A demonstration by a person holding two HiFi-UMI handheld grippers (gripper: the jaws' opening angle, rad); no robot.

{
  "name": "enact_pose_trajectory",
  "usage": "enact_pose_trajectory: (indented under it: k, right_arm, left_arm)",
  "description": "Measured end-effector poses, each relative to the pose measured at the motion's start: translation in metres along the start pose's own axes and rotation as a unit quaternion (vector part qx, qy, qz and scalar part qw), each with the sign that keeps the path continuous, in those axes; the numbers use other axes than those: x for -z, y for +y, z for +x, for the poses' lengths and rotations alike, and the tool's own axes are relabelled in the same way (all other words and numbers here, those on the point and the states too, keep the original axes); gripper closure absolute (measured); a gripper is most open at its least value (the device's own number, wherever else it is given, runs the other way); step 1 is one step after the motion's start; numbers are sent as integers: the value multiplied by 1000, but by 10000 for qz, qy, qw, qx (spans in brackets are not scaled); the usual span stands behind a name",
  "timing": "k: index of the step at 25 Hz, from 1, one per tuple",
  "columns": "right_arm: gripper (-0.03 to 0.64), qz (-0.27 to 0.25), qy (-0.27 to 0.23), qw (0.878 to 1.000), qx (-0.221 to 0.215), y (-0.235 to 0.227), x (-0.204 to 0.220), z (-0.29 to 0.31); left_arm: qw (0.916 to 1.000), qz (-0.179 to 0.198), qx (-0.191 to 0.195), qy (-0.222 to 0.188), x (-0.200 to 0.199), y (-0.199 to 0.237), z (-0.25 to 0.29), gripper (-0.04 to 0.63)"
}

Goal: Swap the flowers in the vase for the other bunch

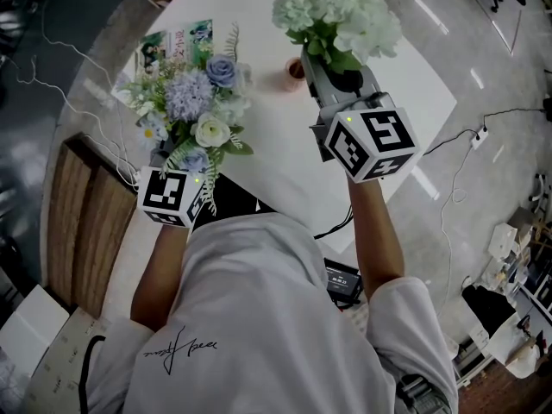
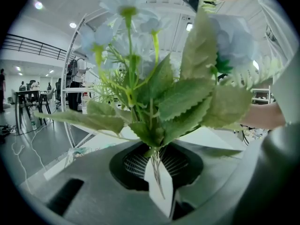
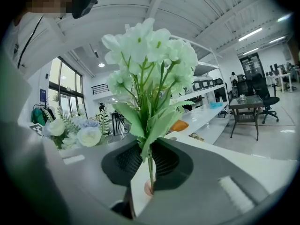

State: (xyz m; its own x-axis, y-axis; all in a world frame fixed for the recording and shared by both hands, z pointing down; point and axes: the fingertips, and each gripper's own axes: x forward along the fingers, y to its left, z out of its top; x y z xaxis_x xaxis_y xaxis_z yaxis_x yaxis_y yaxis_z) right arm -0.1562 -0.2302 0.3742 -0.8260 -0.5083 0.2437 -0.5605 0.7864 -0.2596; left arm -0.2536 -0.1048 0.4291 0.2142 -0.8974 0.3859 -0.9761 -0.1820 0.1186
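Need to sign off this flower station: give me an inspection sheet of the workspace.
Surface: white tabletop, glossy.
Job's things: small copper-coloured vase standing on it; blue-and-white mixed bouquet and pale green hydrangea bunch, both held upright.
Clutter: printed leaflet on the table.
Grippers: left gripper shut on the bouquet's stems; right gripper shut on the hydrangea stem.
Cables: thin white cable, white power strip on floor.
Surroundings: grey floor, wooden bench.

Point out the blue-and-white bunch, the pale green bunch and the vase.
blue-and-white bunch (image 1: 188, 96): head view, on the lilac flower head.
pale green bunch (image 1: 345, 11): head view, on the blossoms.
vase (image 1: 296, 69): head view, on its rim.
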Motion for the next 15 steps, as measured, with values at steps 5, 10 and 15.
enact_pose_trajectory:
  k: [5,10,15]
  right_arm:
    - [566,19,47,10000,32,0,8,1]
    - [566,-156,107,9998,56,0,12,2]
    - [565,-114,156,9998,88,-2,18,1]
  left_arm:
    - [10000,70,7,-16,0,-2,-1,535]
    - [9999,-87,16,-53,-1,-2,1,534]
    - [9999,-141,-16,-78,-3,-2,0,535]
